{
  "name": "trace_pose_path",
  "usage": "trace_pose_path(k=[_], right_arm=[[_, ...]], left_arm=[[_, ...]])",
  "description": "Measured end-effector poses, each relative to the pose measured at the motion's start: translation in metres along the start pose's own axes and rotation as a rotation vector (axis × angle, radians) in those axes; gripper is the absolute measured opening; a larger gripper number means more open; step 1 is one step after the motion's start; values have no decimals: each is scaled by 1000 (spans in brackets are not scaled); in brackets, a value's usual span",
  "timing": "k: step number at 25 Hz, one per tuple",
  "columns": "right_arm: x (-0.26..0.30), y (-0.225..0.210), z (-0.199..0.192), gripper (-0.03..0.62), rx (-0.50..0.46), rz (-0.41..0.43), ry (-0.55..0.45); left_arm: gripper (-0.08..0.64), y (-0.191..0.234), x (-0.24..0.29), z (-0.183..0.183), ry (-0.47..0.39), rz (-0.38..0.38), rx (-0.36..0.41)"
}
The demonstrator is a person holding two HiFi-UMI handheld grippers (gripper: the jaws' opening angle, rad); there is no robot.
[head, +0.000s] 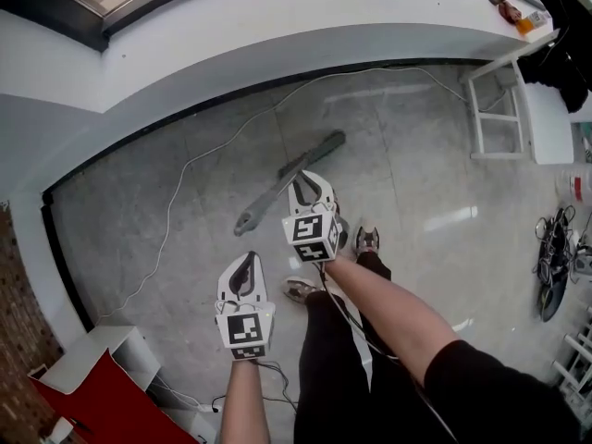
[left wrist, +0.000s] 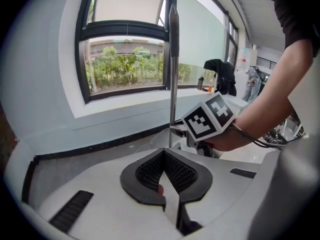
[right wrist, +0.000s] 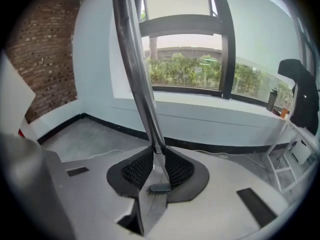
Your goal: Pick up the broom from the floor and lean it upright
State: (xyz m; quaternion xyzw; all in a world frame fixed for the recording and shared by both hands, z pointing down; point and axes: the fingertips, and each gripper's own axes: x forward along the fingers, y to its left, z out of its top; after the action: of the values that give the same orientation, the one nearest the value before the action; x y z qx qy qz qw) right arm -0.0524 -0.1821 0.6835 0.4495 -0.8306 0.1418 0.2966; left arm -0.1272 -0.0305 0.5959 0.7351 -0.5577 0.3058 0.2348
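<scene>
The broom is a grey metal pole, off the floor and held steeply. In the left gripper view its handle stands nearly vertical before the window. My right gripper is shut on the handle low down; in the right gripper view the pole rises up and to the left from between the jaws, with its lower end small below. My left gripper hangs nearer me, left of the broom and apart from it, its pads together with nothing between them.
A white cable trails over the grey floor towards the curved white wall. A white rack stands at the right. A red and white box sits at the lower left. The person's shoes are beside the broom.
</scene>
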Motion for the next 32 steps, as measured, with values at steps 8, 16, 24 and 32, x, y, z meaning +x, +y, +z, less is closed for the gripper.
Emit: trace_pose_path(k=[8, 16, 24, 32], right_arm=[[15, 12, 7, 69, 79, -66, -81], [9, 18, 1, 69, -6, -46, -68], [11, 17, -1, 69, -69, -42, -70], [11, 16, -1, 69, -116, -46, -72]], left_arm=[[6, 23, -6, -34, 40, 20, -5], [6, 17, -8, -35, 29, -1, -18], [6, 21, -8, -36, 33, 2, -25], [6, 20, -6, -38, 36, -2, -19]])
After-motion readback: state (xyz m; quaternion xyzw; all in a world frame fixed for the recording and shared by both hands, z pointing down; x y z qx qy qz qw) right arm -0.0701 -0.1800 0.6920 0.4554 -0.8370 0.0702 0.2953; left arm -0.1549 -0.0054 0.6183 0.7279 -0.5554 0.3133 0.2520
